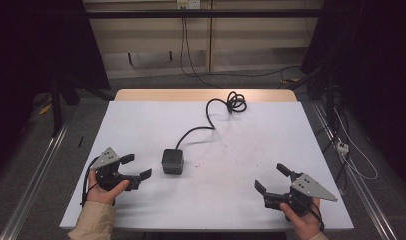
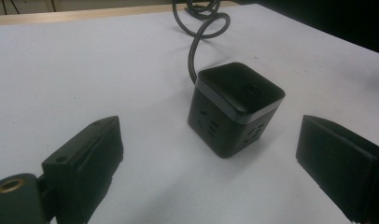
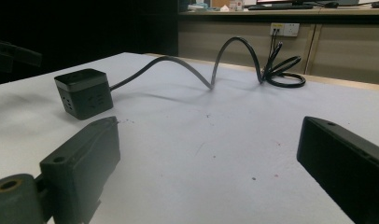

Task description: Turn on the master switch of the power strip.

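socket cube (image 1: 172, 161) near left hand-held gripper (image 1: 137, 167)

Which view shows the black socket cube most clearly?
The left gripper view: the socket cube is close, its top and two socket faces clear. The high view shows its top from afar; the right gripper view shows it small, at left.

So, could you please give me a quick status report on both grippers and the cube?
Left gripper open, right gripper open. Black socket cube untouched mid-table, nearer the left. Its cable trails away to the far edge.
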